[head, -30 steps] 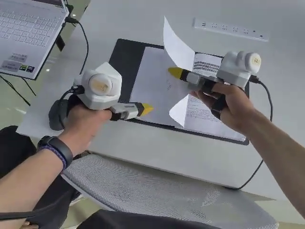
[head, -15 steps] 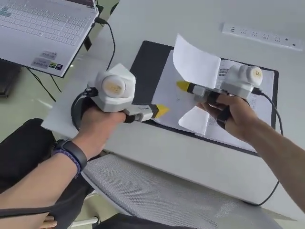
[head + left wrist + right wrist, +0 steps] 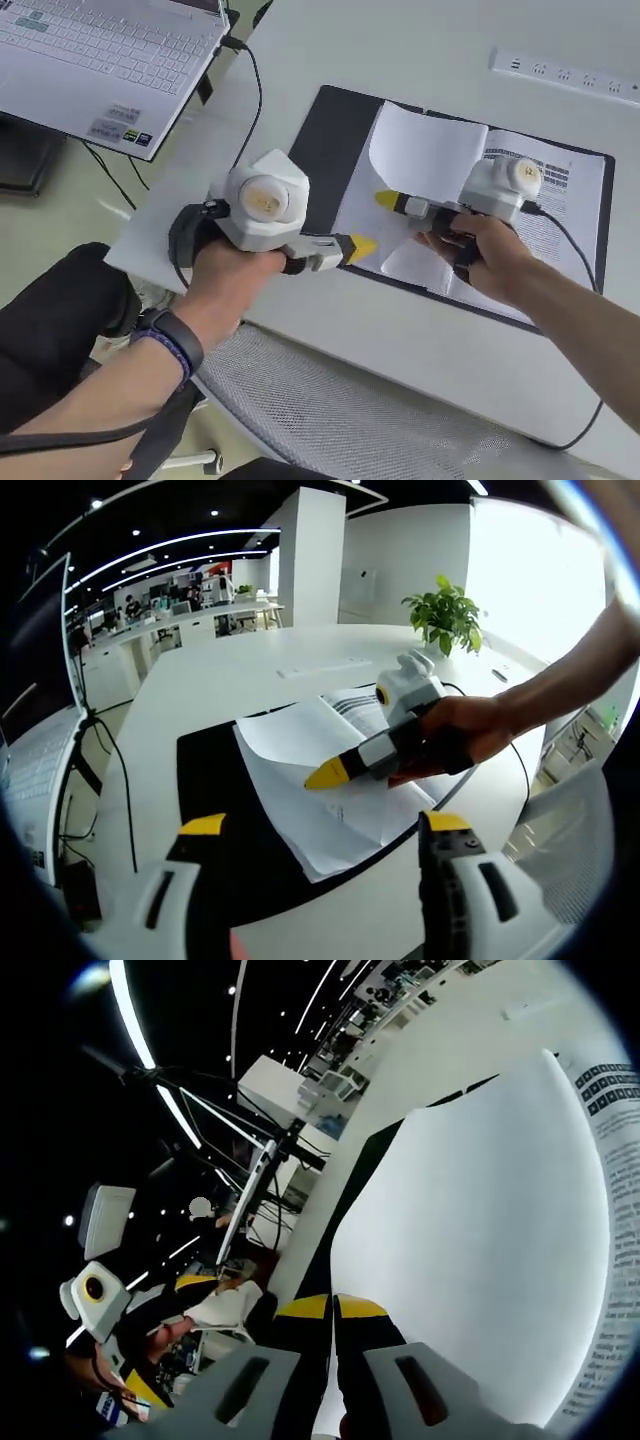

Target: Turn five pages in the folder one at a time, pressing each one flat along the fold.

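The right gripper (image 3: 385, 200), clamping the curling white paper page (image 3: 425, 150), should be laying it leftward gently, the left gripper (image 3: 360, 247) hovering with jaws apart.

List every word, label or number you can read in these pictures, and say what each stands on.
Nothing reads clearly enough to quote.
On the printed page in the folder: lines of print, too small.
On the laptop: key legends and stickers, blurred.
On the lifted page: blank face showing.

Black folder (image 3: 318, 150); white page (image 3: 430, 152) — silver laptop (image 3: 100, 55).
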`<state>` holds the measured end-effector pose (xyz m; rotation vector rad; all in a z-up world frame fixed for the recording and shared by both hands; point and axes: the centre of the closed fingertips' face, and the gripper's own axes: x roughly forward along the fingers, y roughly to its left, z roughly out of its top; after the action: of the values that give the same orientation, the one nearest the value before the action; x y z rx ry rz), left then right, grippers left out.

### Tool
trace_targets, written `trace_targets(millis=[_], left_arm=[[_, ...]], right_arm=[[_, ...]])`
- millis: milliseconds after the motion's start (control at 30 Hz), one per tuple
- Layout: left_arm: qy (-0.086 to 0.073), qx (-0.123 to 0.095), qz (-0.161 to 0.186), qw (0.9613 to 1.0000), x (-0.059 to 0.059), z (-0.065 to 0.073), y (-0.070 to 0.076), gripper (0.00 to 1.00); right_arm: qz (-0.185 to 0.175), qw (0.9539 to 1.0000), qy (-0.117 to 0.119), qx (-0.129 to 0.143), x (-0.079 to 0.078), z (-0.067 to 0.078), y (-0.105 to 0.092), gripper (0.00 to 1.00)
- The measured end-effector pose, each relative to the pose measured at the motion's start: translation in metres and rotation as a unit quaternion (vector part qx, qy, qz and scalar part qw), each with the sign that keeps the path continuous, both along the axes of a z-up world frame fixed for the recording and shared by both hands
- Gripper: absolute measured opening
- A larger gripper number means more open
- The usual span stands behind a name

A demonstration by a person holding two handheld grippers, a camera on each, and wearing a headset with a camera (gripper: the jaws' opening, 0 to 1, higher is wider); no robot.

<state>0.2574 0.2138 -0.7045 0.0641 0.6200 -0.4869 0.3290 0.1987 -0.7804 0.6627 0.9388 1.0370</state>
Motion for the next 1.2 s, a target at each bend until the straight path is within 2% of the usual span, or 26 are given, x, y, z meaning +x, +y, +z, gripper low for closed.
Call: trace_targets(millis=[233, 400, 767, 1133, 1167, 1200], left_arm=[[0.004, -0.003, 0.0, 1.0, -0.002, -0.003, 0.0, 0.75], [0.008, -0.003, 0.0, 1.0, -0.004, -0.004, 0.0, 0.75], [0.005, 0.001, -0.002, 1.0, -0.002, -0.003, 0.001, 0.74], [0.01, -0.003, 0.0, 0.9999, -0.002, -0.008, 0.0, 0.72], [0.01, -0.003, -0.001, 0.9999, -0.002, -0.008, 0.0, 0.72], [0.01, -0.003, -0.003, 0.9999, -0.001, -0.009, -0.001, 0.72]], right_arm=[[-0.004, 0.9999, 0.014, -0.003, 0.01, -0.017, 0.001, 0.0], [-0.004, 0.9996, 0.026, -0.001, 0.011, -0.023, 0.004, 0.0], [-0.003, 0.9997, 0.024, -0.004, 0.014, -0.027, 0.004, 0.0], [-0.003, 0.9995, 0.03, -0.01, 0.007, -0.026, 0.009, 0.02], [-0.002, 0.9996, 0.028, -0.01, 0.007, -0.026, 0.008, 0.03], [0.003, 0.9999, 0.014, -0.007, 0.007, -0.022, 0.008, 0.04]])
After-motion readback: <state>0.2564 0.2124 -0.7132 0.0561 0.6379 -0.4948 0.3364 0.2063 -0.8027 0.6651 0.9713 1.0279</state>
